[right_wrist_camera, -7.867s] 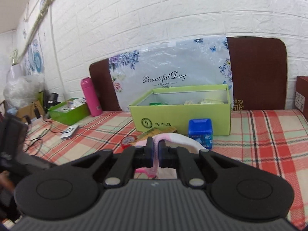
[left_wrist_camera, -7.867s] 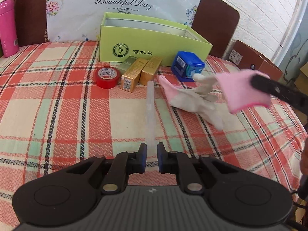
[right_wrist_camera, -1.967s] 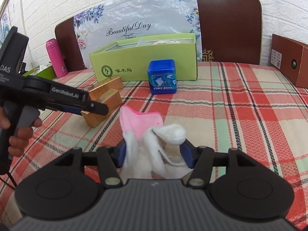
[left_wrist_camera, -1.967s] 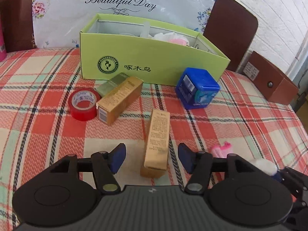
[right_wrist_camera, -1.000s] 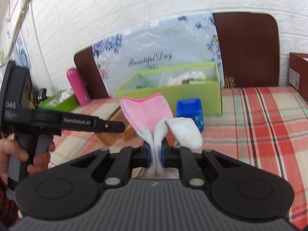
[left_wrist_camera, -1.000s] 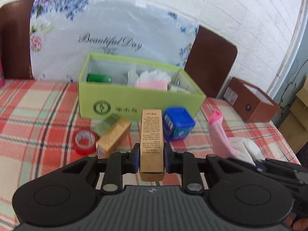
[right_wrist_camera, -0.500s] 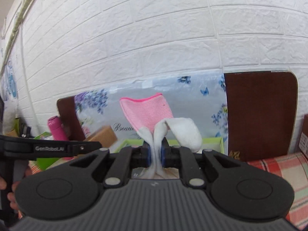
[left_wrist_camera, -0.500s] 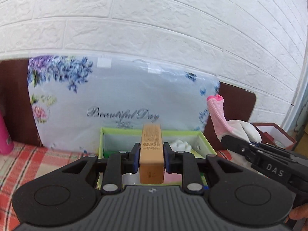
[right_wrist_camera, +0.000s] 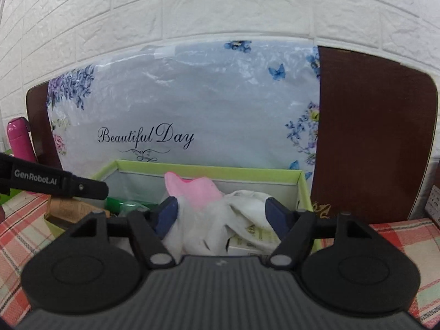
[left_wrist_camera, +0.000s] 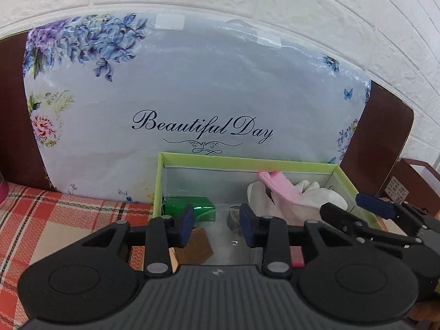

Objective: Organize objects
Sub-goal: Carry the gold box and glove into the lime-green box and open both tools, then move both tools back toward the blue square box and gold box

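Left to right. Pink bottle point(right_wrist_camera: 18, 137) stands at the far left on the plaid tabletop point(left_wrist_camera: 41, 220), well clear of the work.

Green box point(left_wrist_camera: 159, 181) sits against the flowered bag point(left_wrist_camera: 192, 96).

Left hand-held gripper point(left_wrist_camera: 214, 227): jaws wide apart, holding nothing. Gold carton point(left_wrist_camera: 192, 247) lies just below it, tilted, at the box's near left end; cannot tell if it has settled flat. A green packet point(left_wrist_camera: 189, 206) lies in the left end beyond it.

Right hand-held gripper point(right_wrist_camera: 220, 214): jaws spread wide, nothing pinched. Pink-and-white socks point(right_wrist_camera: 214, 206) are heaped between them in the right half of the box, on top of a white carton point(right_wrist_camera: 247, 236).

Risks, my read:
- Socks are piled near rim height; loose fabric could snag a fingertip on the way out and get dragged over the edge.
- Both tools hover over the same box, close together. Pulling back crosswise could knock them together.
- A finger catching the near wall could shove the light box.

Room: open space above the box; the bag blocks the far side. Best exit looks straight up, then back.
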`<state>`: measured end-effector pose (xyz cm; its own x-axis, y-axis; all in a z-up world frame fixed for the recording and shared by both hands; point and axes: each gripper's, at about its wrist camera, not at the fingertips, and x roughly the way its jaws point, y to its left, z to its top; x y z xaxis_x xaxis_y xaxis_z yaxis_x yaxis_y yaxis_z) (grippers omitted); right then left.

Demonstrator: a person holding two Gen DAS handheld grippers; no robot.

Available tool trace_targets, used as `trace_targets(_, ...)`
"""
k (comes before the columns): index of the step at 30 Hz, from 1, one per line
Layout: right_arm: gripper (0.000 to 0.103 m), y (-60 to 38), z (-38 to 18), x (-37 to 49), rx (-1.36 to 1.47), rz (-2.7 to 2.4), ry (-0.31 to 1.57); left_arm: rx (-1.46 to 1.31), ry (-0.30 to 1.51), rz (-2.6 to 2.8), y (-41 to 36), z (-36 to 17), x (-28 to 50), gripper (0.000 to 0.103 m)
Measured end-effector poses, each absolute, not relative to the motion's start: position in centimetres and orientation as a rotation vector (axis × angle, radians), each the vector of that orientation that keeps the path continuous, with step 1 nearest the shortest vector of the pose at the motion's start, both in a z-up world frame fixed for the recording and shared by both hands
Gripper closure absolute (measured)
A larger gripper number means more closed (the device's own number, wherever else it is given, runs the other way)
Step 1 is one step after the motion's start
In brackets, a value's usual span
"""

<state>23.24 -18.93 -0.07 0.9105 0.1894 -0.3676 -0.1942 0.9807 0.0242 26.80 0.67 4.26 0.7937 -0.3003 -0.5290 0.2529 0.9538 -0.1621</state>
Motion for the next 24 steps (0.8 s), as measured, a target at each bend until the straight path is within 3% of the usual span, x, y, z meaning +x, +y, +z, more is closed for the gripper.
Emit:
trace_targets(1, 0.053, -18.8, 0.1, 23.3, -0.028, 0.207, 0.376, -0.074, 0.566, -0.297, 0.9, 4.5, 26.4, 0.055)
trace_targets(5, 0.077, -17.5, -0.1, 24.6, -0.064, 0.253, 0.417, -0.071, 0.547, -0.287, 1.3, 4.7, 25.9, 0.045)
trace_targets(11, 0.080, -17.1, -1.9, 27.5, -0.048, 0.282, 0.540, -0.028, 0.569, -0.271, 0.1, 3.2, 27.3, 0.041)
trace_targets(12, 0.078, -17.2, -1.8, 27.4, -0.046, 0.292, 0.537, -0.034, 0.568, -0.277, 0.0, 3.0, 27.5, 0.038)
trace_targets(14, 0.052, -17.6, -1.4, 27.0, -0.040, 0.317, 0.537, -0.019, 0.568, -0.296, -0.5, 2.7, 27.7, 0.025)
trace_targets(15, 0.040, -17.9, -0.8, 26.3, -0.033, 0.305, 0.513, -0.002, 0.567, -0.299, -0.7, 2.7, 27.6, 0.025)
trace_targets(17, 0.033, -18.6, 0.6, 24.2, -0.031, 0.278, 0.440, -0.012, 0.565, -0.262, -0.1, 3.3, 27.0, 0.025)
trace_targets(19, 0.012, -19.6, 1.8, 21.4, -0.025, 0.256, 0.352, -0.089, 0.530, -0.255, 1.3, 4.3, 25.5, 0.024)
trace_targets(21, 0.004, -20.5, 2.4, 18.6, -0.029, 0.229, 0.293, -0.160, 0.502, -0.256, 2.8, 5.2, 23.6, 0.019)
trace_targets(24, 0.001, -21.4, 2.1, 15.5, -0.008, 0.216, 0.282, -0.193, 0.479, -0.260, 4.0, 5.3, 20.5, 0.015)
